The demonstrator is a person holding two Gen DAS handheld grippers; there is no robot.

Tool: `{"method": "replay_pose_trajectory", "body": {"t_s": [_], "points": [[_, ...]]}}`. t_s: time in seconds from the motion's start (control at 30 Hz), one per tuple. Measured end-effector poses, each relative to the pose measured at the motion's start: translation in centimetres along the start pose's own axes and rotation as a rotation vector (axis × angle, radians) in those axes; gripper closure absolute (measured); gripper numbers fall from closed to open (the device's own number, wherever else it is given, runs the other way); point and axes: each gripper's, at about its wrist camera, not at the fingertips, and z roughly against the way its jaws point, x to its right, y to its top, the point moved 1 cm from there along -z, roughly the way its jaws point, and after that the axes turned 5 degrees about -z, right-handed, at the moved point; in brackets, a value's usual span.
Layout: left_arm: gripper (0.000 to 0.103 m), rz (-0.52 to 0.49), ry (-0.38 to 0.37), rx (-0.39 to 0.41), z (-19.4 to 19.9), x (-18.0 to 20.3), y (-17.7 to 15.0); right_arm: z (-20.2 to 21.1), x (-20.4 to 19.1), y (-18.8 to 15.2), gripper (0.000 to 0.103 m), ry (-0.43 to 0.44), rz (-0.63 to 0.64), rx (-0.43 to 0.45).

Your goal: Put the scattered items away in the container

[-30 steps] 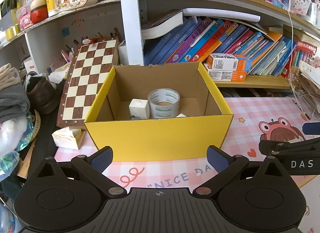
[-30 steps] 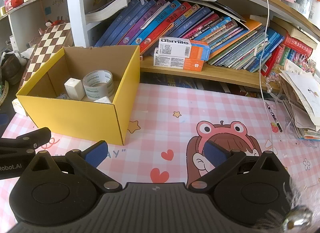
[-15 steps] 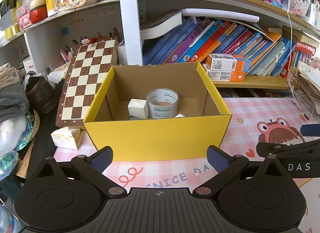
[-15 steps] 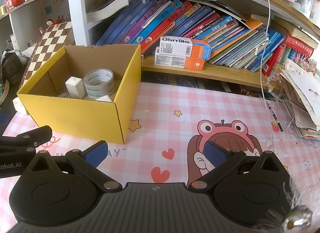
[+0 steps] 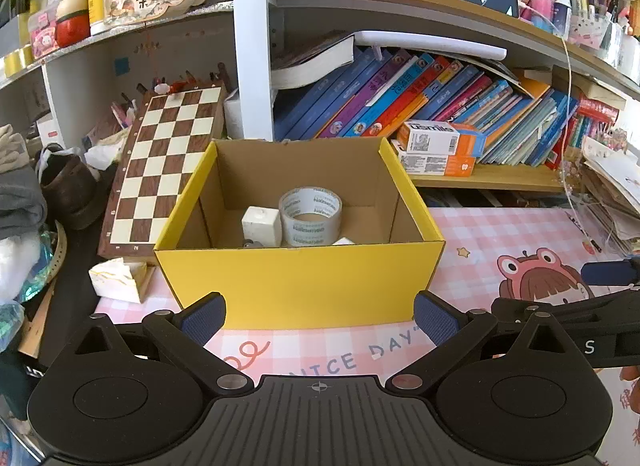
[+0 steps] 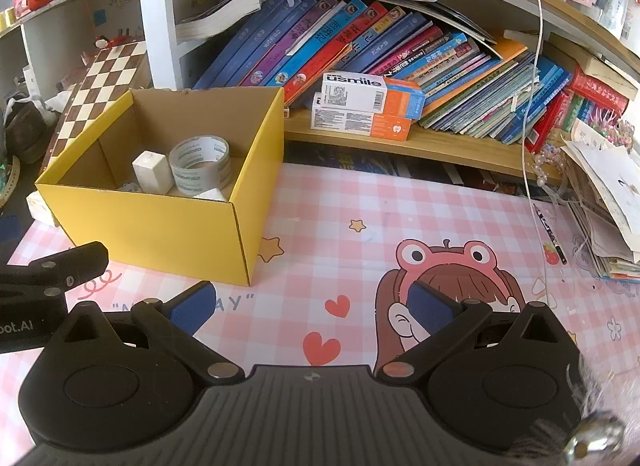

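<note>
A yellow cardboard box (image 5: 296, 286) stands open on the pink checked mat; it also shows at the left of the right wrist view (image 6: 160, 221). Inside lie a roll of grey tape (image 5: 310, 215), a white cube (image 5: 262, 225) and a small white piece (image 5: 344, 242). The tape (image 6: 200, 163) and cube (image 6: 151, 171) show in the right wrist view too. My left gripper (image 5: 318, 316) is open and empty, in front of the box's near wall. My right gripper (image 6: 312, 308) is open and empty over the mat, to the right of the box.
A chessboard (image 5: 160, 165) leans behind the box at the left. A shelf of books (image 6: 400, 61) with two orange-white cartons (image 6: 368, 105) runs behind. A tissue pack (image 5: 120, 280) lies left of the box. Paper stacks (image 6: 608, 193) and a pen (image 6: 550, 231) sit at right.
Both grippers have drifted slightly back and to the left relative to the box. Both stay open and empty. The box's contents have not moved.
</note>
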Motion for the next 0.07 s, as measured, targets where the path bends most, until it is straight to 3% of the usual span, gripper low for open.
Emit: {"method": "replay_pose_trajectory", "body": {"t_s": [0.07], "points": [[0.002, -0.013, -0.001, 0.005, 0.05, 0.16, -0.07, -0.07, 0.00, -0.11, 0.000, 0.000, 0.004, -0.001]]}}
